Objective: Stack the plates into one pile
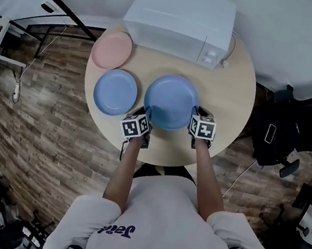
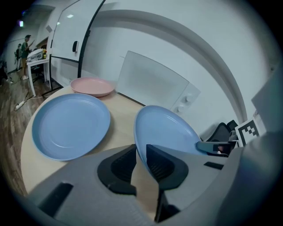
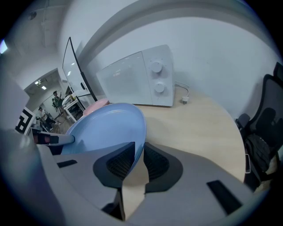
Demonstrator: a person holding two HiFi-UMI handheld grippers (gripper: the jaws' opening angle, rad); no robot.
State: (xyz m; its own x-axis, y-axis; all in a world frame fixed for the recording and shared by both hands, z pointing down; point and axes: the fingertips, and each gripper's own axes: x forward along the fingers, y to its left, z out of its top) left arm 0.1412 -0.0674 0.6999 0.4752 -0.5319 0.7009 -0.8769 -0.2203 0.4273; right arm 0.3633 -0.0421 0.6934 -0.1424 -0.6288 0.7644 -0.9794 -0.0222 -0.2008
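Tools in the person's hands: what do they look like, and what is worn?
The left tool and right tool are grey, each with black ribbed pads and a white cube bearing black square markers. The person wears a white short-sleeved shirt with dark lettering.

Round table (image 1: 237, 87) bears microwave (image 1: 180, 23), blue plate (image 1: 115, 91), and pink plate (image 1: 112, 49), seemingly at its edge.
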